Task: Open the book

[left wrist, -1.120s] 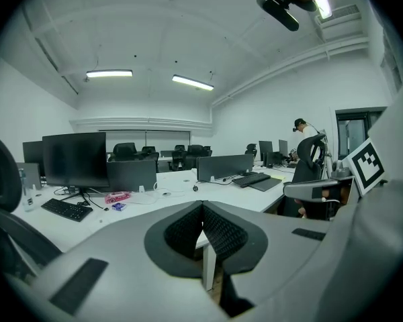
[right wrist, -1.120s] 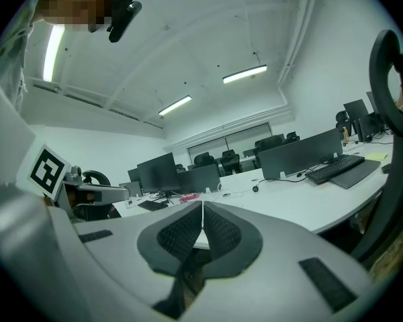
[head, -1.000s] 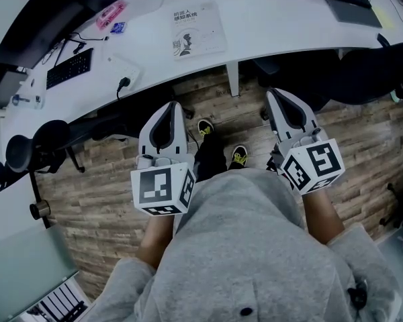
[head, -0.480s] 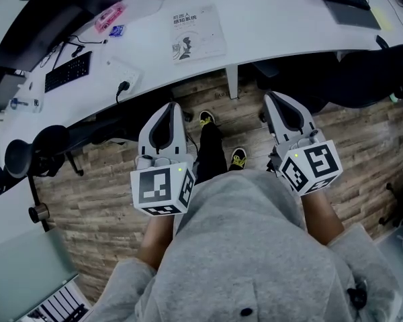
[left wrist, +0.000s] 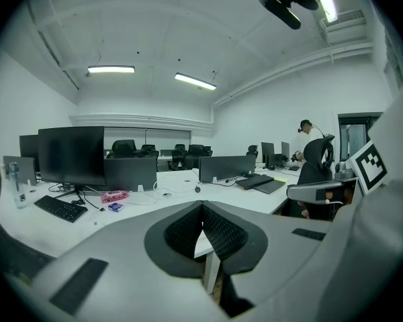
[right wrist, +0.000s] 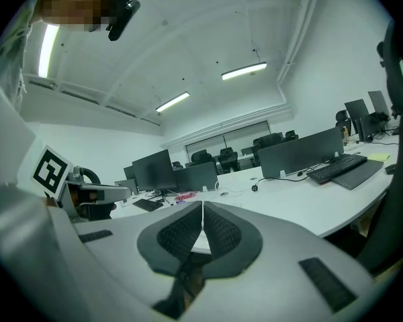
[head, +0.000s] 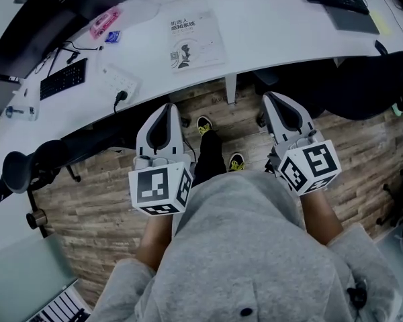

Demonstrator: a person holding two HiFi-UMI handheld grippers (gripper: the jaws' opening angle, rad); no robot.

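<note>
The book (head: 196, 40) is my target; nearest me, I hold the left gripper (head: 168, 107) and the right gripper (head: 271, 96) over the wooden floor (head: 87, 200), each with its jaws pressed together on nothing. Past their tips runs the white desk (head: 289, 35), where the book lies flat and closed, cover up, well apart from both grippers. Farther left on the desk sit a power strip (head: 121, 80), a black keyboard (head: 64, 79) and a pink item (head: 102, 23).
</note>
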